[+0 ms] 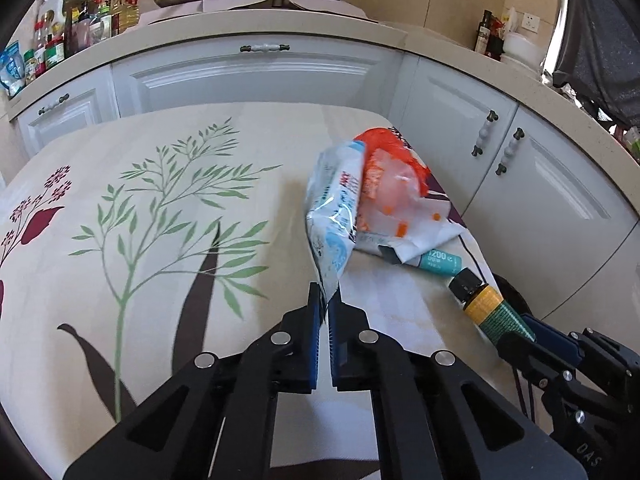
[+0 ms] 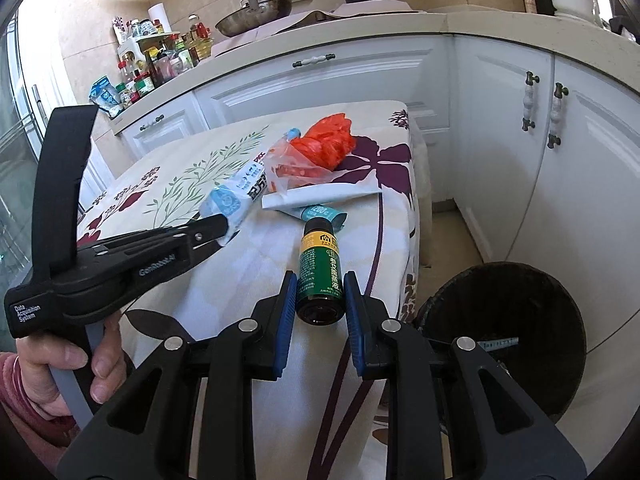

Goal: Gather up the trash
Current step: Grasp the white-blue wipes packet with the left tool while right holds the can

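Right wrist view: small brown bottle (image 2: pixel 320 276) lies lengthwise between the right gripper (image 2: pixel 320 300) fingers, which squeeze its base.
Left gripper (image 1: pixel 325 312): pinched tight on the blue-and-white wrapper (image 1: pixel 334 216).
Bin (image 2: pixel 504 340): down on the right.

Hidden, cut off and hard-to-read parts

The bottom end of the small bottle (image 1: pixel 490 308) is covered by the right gripper (image 1: pixel 520 336) in the left wrist view, and that gripper is cut off by the picture's edge. The teal tube (image 2: pixel 320 213) is partly hidden under the white paper (image 2: pixel 320 197) and behind the bottle's cap. The corner of the blue-and-white wrapper (image 1: pixel 334 236) is lost between the left gripper (image 1: pixel 324 312) pads. The bin (image 2: pixel 504 336) is partly blocked by the right gripper's finger, and its dark inside cannot be made out. The hand (image 2: pixel 60 372) is cut off at the edge. Labels on the far jars (image 1: pixel 52 46) are too small to be read.
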`<state>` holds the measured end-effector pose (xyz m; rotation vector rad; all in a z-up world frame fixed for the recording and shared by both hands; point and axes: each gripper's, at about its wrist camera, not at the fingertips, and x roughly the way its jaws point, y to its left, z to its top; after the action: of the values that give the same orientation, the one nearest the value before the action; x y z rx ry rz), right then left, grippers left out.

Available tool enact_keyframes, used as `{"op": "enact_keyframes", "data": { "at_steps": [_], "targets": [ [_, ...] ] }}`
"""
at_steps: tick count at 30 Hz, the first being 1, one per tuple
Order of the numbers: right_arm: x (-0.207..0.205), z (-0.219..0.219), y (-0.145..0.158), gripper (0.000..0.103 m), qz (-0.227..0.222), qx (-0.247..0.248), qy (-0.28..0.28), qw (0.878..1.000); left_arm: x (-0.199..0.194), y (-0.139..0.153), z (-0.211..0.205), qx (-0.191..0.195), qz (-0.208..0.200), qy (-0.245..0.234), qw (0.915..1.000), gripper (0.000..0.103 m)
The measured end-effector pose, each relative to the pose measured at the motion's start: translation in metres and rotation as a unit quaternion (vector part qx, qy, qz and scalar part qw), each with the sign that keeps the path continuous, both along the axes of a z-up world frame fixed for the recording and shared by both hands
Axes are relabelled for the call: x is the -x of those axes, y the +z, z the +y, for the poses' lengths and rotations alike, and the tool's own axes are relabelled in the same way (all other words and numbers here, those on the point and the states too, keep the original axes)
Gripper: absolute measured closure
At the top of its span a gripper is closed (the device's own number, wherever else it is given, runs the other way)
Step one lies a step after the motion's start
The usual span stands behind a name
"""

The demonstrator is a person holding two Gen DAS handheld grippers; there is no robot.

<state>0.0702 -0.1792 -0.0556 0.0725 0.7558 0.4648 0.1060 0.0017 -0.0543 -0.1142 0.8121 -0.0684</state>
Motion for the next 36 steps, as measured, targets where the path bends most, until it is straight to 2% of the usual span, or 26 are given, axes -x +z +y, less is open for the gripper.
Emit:
{"op": "enact_keyframes", "data": {
  "at_steps": [18, 36],
  "targets": [
    [0.019, -0.004, 0.019, 0.080, -0.030, 0.007, -0.023, 0.999, 0.036, 0.023, 0.029, 0.001, -0.029, 0.020, 0.9994, 0.100],
    [0.037, -0.044, 0.038, 0.080, -0.078, 0.023, -0.100, 0.992, 0.067, 0.042, 0.010, -0.016, -0.058, -0.011, 0.9981, 0.100]
  ]
}}
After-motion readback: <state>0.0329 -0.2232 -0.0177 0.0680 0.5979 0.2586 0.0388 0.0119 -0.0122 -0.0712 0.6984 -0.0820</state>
